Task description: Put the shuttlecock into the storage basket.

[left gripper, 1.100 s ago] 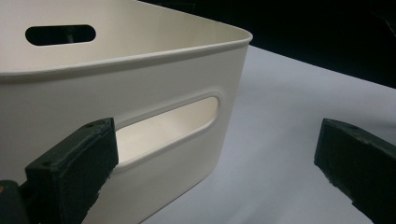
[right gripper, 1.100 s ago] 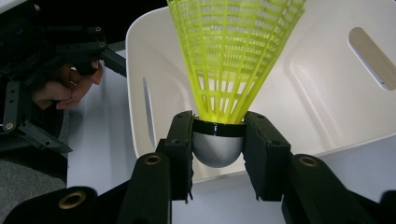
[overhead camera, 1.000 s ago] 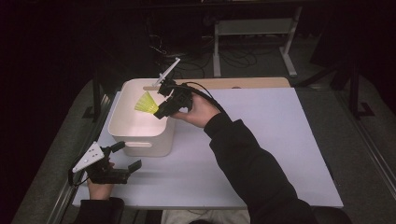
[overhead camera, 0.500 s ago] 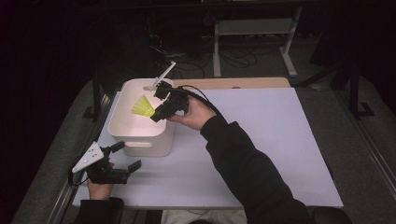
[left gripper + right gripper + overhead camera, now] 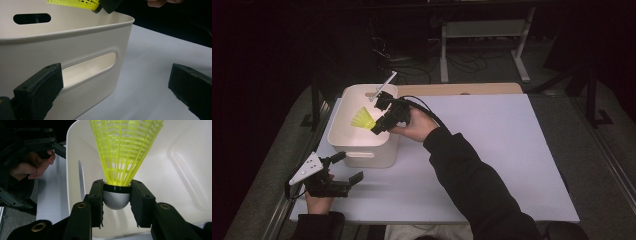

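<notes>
Now right gripper (image 5: 117,202) clamps yellow shuttlecock (image 5: 124,152) (over white bin (image 5: 362,145)).

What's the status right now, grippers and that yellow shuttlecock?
Right gripper shut on shuttlecock by its cork, held over the white bin. Left gripper open, idle on table beside bin. Nothing in the way.
</notes>
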`<state>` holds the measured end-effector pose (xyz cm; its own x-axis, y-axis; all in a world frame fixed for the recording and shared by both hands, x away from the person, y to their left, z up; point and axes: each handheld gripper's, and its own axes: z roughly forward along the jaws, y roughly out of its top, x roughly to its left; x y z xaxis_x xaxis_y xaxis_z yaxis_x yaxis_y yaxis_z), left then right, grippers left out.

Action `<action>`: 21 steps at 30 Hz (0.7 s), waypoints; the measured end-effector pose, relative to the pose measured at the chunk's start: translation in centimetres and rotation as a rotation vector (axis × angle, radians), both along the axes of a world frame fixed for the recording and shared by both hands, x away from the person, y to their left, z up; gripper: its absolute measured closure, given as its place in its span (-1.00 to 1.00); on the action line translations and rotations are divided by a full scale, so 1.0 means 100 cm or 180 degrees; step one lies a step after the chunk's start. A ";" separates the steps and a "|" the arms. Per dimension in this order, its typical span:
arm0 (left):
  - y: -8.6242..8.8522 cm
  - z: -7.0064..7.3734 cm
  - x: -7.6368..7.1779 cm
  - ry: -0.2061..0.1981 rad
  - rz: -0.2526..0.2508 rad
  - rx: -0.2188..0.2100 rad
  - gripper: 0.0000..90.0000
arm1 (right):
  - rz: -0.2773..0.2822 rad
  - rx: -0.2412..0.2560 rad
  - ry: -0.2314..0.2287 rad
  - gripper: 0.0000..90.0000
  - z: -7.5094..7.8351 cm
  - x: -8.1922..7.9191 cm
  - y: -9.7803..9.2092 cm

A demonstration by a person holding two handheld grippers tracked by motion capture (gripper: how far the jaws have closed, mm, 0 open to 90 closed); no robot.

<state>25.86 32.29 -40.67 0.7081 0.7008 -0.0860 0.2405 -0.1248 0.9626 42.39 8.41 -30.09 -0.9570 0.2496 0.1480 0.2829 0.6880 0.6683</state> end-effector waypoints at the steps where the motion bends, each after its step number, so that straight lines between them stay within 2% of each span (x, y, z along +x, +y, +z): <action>1: 0.000 0.000 0.000 0.0000 0.0000 -0.0003 -1.00 | -0.0001 0.0004 0.0011 0.40 -0.002 0.001 0.001; 16: 0.000 0.000 0.000 0.0006 -0.0005 0.0000 -1.00 | 0.0019 -0.0001 0.0091 0.40 -0.010 0.006 0.005; 20: 0.000 0.000 0.000 0.0014 -0.0010 0.0000 -1.00 | 0.0026 -0.0006 0.0091 0.32 -0.011 0.006 0.005; 21: 0.000 0.000 0.000 0.0016 -0.0012 -0.0001 -1.00 | 0.0012 -0.0005 0.0104 0.23 -0.010 0.006 0.005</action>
